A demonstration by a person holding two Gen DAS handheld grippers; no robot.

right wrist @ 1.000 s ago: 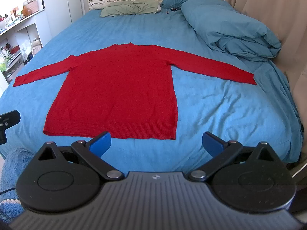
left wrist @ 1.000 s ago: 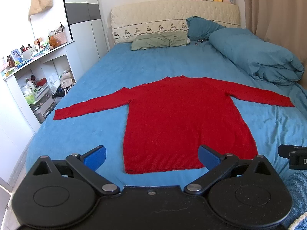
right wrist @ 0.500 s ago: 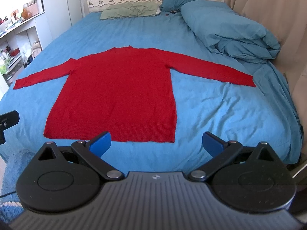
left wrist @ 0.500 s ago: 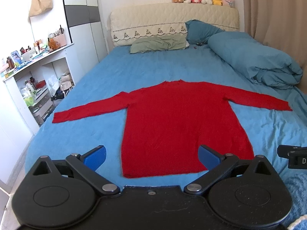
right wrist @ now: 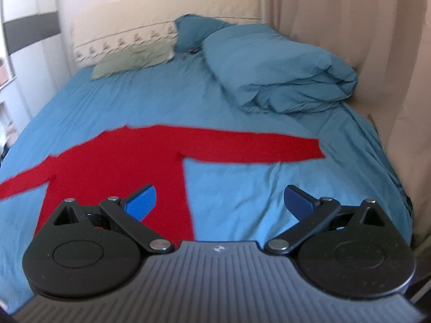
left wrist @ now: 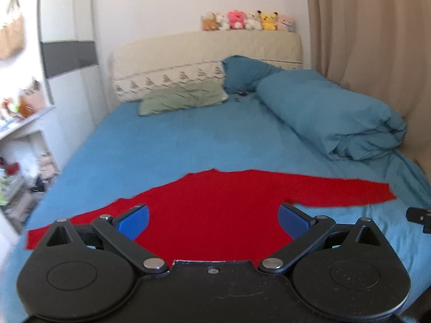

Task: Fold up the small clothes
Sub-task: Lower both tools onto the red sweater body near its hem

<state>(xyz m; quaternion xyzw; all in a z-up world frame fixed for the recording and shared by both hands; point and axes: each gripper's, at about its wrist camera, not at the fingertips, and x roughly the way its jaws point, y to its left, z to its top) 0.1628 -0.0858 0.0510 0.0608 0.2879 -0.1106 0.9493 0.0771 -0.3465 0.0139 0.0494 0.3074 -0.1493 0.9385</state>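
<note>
Blue sheets cover a bed (left wrist: 167,150) in a small bedroom, where a red sweater (left wrist: 215,210) lies flat, front side down or up not discernible, with both sleeves stretched out to either side. Beyond the sweater, toward the headboard (left wrist: 188,53), a green pillow (left wrist: 183,101) rests beside a teal pillow (left wrist: 242,72), and a rolled teal duvet (left wrist: 336,123) lies along the curtain (left wrist: 363,40) side of the bed. A row of plush toys (left wrist: 245,21) lines the top of the headboard. White shelves (left wrist: 18,148) holding blurred items stand off the opposite side of the bed from the duvet.

The left gripper (left wrist: 212,219) hangs over the sweater's body, its blue pads (left wrist: 133,220) spread wide and holding nothing; the hem is hidden behind the tool. The right gripper (right wrist: 219,202) hangs over the sweater's side edge, below the armpit of the sleeve (right wrist: 256,145) that reaches toward the duvet; one blue pad (right wrist: 142,202) sits over red knit and the other over bare sheet, also spread wide and empty. Whether either tool touches the fabric cannot be told. Both views are motion-blurred.
</note>
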